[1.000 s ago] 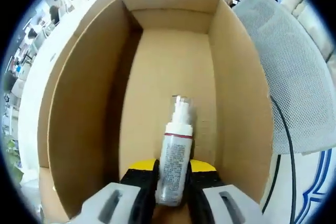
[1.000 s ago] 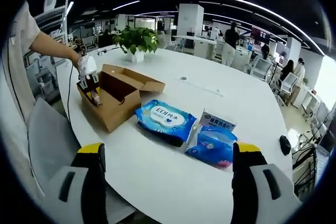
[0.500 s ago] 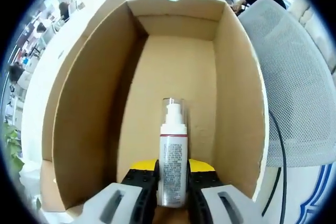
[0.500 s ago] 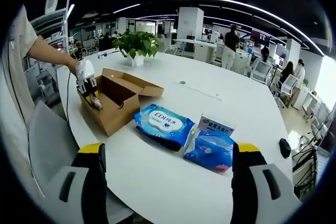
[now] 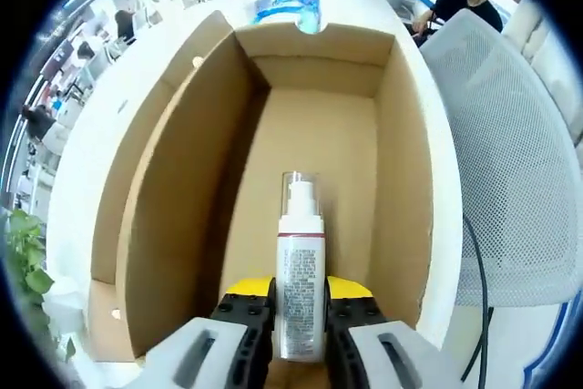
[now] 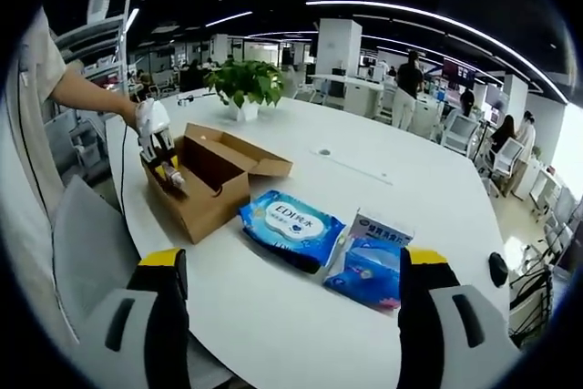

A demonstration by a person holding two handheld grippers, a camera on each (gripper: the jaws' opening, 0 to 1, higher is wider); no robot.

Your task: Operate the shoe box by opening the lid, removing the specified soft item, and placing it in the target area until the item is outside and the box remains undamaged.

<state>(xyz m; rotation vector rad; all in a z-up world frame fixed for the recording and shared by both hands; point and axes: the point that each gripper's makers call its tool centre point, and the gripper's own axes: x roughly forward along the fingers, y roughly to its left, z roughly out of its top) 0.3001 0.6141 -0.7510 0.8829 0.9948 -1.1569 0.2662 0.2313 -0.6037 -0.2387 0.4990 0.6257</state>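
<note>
Left gripper view: pump bottle [image 5: 301, 280] clamped in my left gripper [image 5: 301, 327], over the open cardboard shoe box [image 5: 173, 179].
The bottle is white, with a clear cap, red band and printed label; its base sits between both yellow-tipped fingers [image 5: 248, 307], nozzle pointing away. My right gripper [image 6: 291, 316] is spread wide, holding nothing, above the white table [image 6: 383, 189].

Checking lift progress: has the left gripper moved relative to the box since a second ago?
Yes. In the right gripper view, the left gripper with the pump bottle has risen from inside the cardboard box to its rim.
</note>
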